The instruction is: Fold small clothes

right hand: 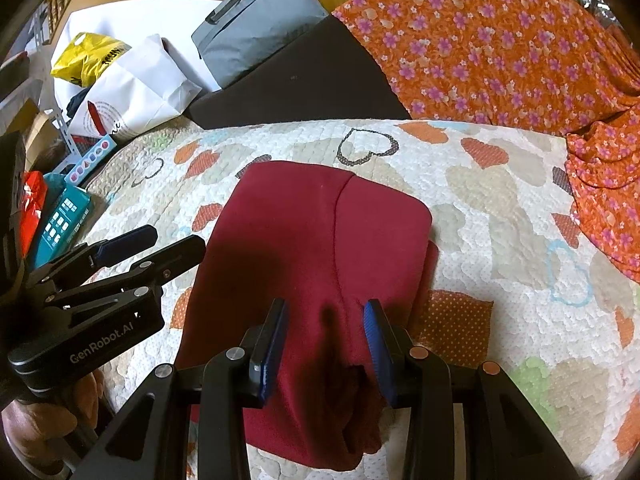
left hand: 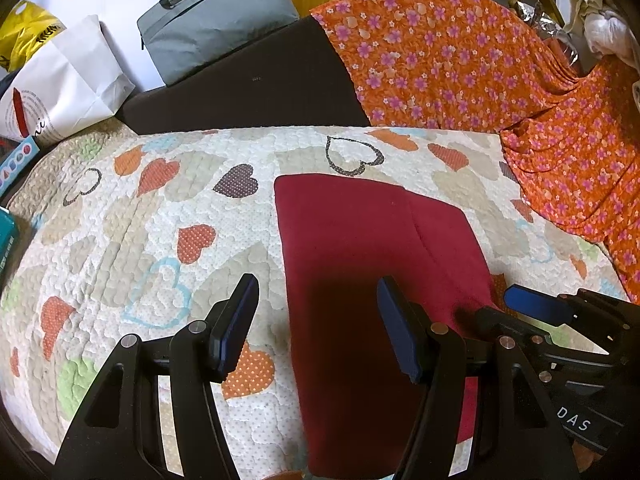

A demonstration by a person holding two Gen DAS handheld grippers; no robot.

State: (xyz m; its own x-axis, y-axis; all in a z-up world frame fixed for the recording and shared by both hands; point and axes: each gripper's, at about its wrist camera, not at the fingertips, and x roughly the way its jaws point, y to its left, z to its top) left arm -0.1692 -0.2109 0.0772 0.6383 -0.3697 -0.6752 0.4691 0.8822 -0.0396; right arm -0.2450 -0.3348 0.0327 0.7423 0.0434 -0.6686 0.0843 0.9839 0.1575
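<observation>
garment (right hand: 316,240) lies flat on the quilt (right hand: 500,208), frame centre, bunched at 6 o'clock | left hand-held gripper (left hand: 316,320) spread over its 9 o'clock edge, holding nothing | right hand-held gripper (right hand: 326,338) spread astride the bunch, not pinching | we judge it soft, light, limp: pinch a near corner through both layers.

both wrist views look down close, sharing the red garment (left hand: 372,248).
</observation>
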